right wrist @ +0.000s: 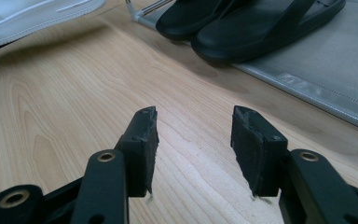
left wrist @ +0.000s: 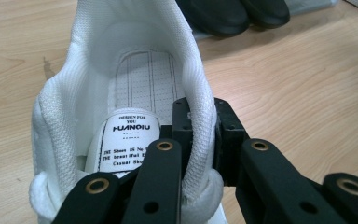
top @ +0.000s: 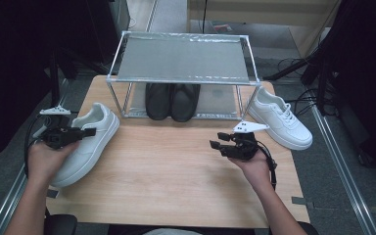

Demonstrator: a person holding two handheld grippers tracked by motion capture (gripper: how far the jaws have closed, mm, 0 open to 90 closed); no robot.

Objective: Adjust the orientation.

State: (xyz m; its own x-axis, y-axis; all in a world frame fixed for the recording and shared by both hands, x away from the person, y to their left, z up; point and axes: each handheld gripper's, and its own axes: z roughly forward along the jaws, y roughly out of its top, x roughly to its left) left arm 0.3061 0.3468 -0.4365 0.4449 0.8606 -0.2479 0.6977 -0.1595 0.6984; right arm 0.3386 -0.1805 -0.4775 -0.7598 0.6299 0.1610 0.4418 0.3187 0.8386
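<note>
Judged from the scene, a matter of lifting the left white sneaker [top: 85,142] toward the metal shoe rack [top: 183,73]: best done by keeping the clamp firm on the padded heel collar, raising straight up so the sole clears the table [top: 176,166] before swinging inward, and holding the toe level so the shoe does not pivot around the pinch point. Worth watching the soft collar, likely to fold or slip under the shoe's weight. Left hand-held gripper [top: 89,131] clenched on that collar: in the left gripper view, one black jaw inside the opening beside the printed insole label [left wrist: 126,142], the other outside, the white mesh wall [left wrist: 198,140] squeezed between them. Sneaker resting on the table's left edge, toe pointing toward the person, heel toward the rack, directly under and in front of the left hand [top: 46,159]. Right hand-held gripper [top: 217,140] released, jaws well apart with only bare wood between them, hovering low over the table right of centre, aimed toward the black slippers [top: 172,100] on the rack's lower shelf. Second white sneaker [top: 279,122] beside the rack's right leg, well apart from either hand-held gripper.
</note>
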